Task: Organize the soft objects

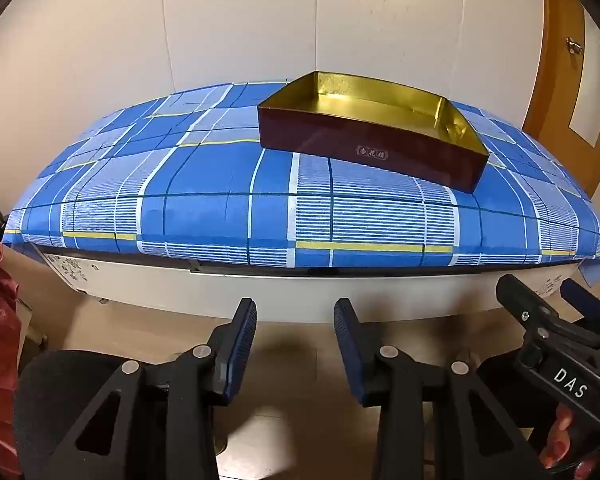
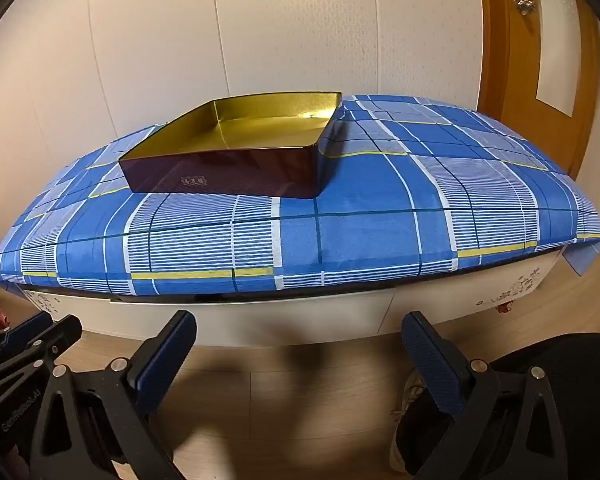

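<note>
Spotted "DAS" in white on the black body of the right gripper [image 1: 556, 296]. Small gold label on the dark red side of the box [image 1: 372, 153], characters too tiny to read.

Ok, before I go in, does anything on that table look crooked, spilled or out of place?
Nothing spilled or damaged. The box sits at an angle to the table edge and is empty, gold lining bare. The blue checked cloth lies smooth, with one corner drooping past the right end.
</note>
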Tool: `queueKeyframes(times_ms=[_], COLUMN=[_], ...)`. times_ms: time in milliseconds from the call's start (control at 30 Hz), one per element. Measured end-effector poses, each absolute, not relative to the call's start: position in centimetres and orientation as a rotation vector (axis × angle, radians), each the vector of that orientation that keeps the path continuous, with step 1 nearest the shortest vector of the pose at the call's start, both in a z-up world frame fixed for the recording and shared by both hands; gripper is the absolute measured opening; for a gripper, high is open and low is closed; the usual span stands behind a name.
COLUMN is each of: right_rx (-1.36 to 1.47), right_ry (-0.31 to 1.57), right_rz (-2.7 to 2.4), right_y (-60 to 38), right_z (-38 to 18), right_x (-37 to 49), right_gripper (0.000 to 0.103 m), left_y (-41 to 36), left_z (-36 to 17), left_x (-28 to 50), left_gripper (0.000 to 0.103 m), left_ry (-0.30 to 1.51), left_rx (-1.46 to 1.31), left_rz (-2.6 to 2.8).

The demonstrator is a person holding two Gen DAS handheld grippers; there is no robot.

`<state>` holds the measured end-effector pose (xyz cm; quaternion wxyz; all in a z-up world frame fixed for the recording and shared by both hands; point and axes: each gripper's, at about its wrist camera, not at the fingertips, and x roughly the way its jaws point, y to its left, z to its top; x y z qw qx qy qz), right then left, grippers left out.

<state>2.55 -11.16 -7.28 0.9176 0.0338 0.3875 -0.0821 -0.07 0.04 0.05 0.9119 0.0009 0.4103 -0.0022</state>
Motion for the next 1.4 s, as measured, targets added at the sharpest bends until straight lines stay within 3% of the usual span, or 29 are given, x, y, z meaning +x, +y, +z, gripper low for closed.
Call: queueKeyframes(times_ms=[1400], right_rx=[0.064], right_ry=[0.806], right_rz=[-0.167], right_y=[-11.2], right_z=[-7.6], right_x=[2.7], right_gripper=[0.103], left_y=[-1.1], left_z=[0.4], left_x=[-0.6], left_gripper=[0.040], left_ry=[0.798], left_rx=[0.083], left_rz=[-0.007])
